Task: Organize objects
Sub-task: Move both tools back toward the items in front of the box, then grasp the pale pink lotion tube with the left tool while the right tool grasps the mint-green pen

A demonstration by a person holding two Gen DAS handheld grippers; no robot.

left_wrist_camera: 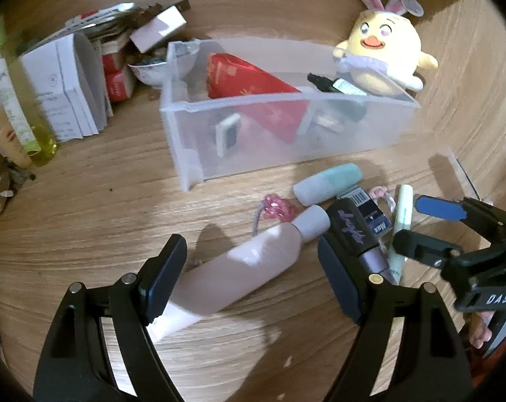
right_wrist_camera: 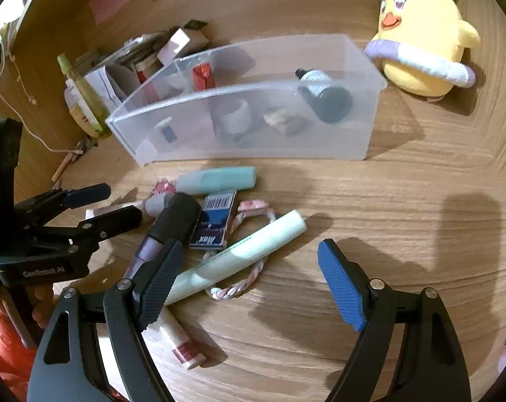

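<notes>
Left wrist view shows the wooden worktop [left_wrist_camera: 85,227] with the translucent plastic storage bin [left_wrist_camera: 286,134] standing behind a heap of loose toiletries; the pale pink squeeze bottle with a grey cap [left_wrist_camera: 246,264] lies between the spread fingers of the left gripper [left_wrist_camera: 253,278], not yet pinched. It looks best to close across the bottle's broad middle, clear of the black-capped purple tube [left_wrist_camera: 356,238] touching the right finger. In the right wrist view, the right gripper [right_wrist_camera: 249,278] is also spread, over the mint-green marker pen [right_wrist_camera: 239,254], which lies on a twisted pink-and-white cord [right_wrist_camera: 239,284]. The bin's near wall must be cleared; bare worktop to the right gives room.
</notes>
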